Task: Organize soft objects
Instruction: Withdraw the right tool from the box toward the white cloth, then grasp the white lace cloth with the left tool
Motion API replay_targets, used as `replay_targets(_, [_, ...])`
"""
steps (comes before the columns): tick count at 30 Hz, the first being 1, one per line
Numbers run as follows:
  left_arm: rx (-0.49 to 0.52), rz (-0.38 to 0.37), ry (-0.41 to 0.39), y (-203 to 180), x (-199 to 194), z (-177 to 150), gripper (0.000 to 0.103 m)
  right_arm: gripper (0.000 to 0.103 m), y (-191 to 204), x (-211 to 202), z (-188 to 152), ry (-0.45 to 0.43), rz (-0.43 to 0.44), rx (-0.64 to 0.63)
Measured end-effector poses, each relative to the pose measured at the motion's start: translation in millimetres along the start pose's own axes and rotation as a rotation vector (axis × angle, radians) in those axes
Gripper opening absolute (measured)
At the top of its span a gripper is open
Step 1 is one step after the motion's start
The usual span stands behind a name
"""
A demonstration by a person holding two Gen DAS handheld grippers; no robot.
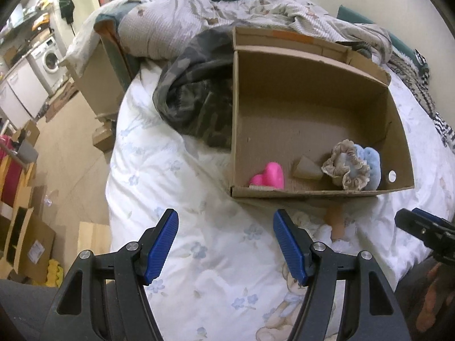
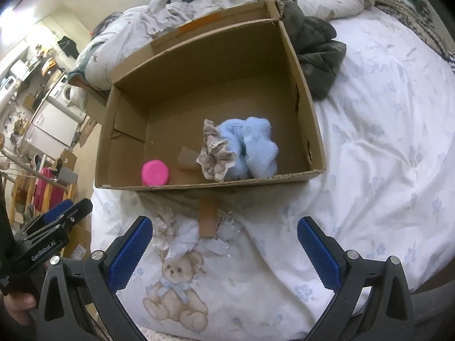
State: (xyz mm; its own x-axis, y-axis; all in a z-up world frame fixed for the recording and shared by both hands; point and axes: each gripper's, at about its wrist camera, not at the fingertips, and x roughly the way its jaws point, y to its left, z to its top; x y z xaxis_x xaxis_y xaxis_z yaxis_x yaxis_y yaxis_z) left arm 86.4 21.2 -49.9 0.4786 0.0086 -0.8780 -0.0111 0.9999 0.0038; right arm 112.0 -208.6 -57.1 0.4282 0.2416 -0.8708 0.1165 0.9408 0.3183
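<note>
An open cardboard box point(image 1: 298, 108) point(image 2: 204, 85) lies on the white floral quilt point(image 1: 184, 199) point(image 2: 369, 147). At its near wall sit a pink heart-shaped toy point(image 1: 268, 174) point(image 2: 155, 173), a frilly beige scrunchie point(image 1: 345, 164) point(image 2: 214, 155) and a fluffy light-blue item point(image 1: 371, 167) point(image 2: 257, 145). A white wrapped item with a cardboard tag point(image 1: 335, 224) point(image 2: 207, 221) rests on the quilt just in front of the box. My left gripper point(image 1: 224, 221) point(image 2: 68, 210) hovers open over the quilt, left of that item. Open too, my right gripper point(image 2: 224, 224) point(image 1: 421, 224) hangs right above it, empty.
A dark camouflage garment point(image 1: 193, 99) point(image 2: 315, 51) lies bunched against the box's far side. Rumpled blankets and pillows point(image 1: 176, 20) fill the head of the bed. Left of the bed the floor holds cardboard boxes point(image 1: 28, 241), with a washing machine point(image 1: 48, 56) beyond.
</note>
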Motion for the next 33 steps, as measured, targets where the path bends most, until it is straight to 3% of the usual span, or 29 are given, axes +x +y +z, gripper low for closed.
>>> replay_targets(4, [-0.025,-0.013,0.042,6,9,-3,0.066,0.103,-6,3,0,0.018,0.006,0.034])
replay_targets(8, [-0.048,-0.090,0.116,4,25,-7,0.066,0.103,-10,9,1,0.043,-0.003,0.060])
replay_targets(10, [-0.050,-0.147,0.155,-5,34,-9,0.066,0.103,-12,11,1,0.052,-0.003,0.067])
replay_targets(15, [-0.010,-0.207,0.207,-40,54,-11,0.066,0.103,-17,12,1,0.060,-0.002,0.091])
replay_targets(17, [0.011,-0.209,0.226,-53,64,-11,0.058,0.103,-20,12,2,0.063,-0.003,0.096])
replay_targets(19, [0.032,-0.230,0.278,-67,79,-11,0.036,0.103,-23,12,1,0.066,-0.005,0.104])
replay_targets(21, [0.041,-0.228,0.328,-74,92,-13,0.031,0.103,-26,13,1,0.073,-0.005,0.115])
replay_targets(25, [0.056,-0.210,0.340,-75,94,-14,0.016,0.103,-32,14,1,0.079,-0.007,0.131])
replay_targets(33, [0.046,-0.304,0.256,-55,57,-12,0.012,0.103,-33,22,3,0.102,0.006,0.153])
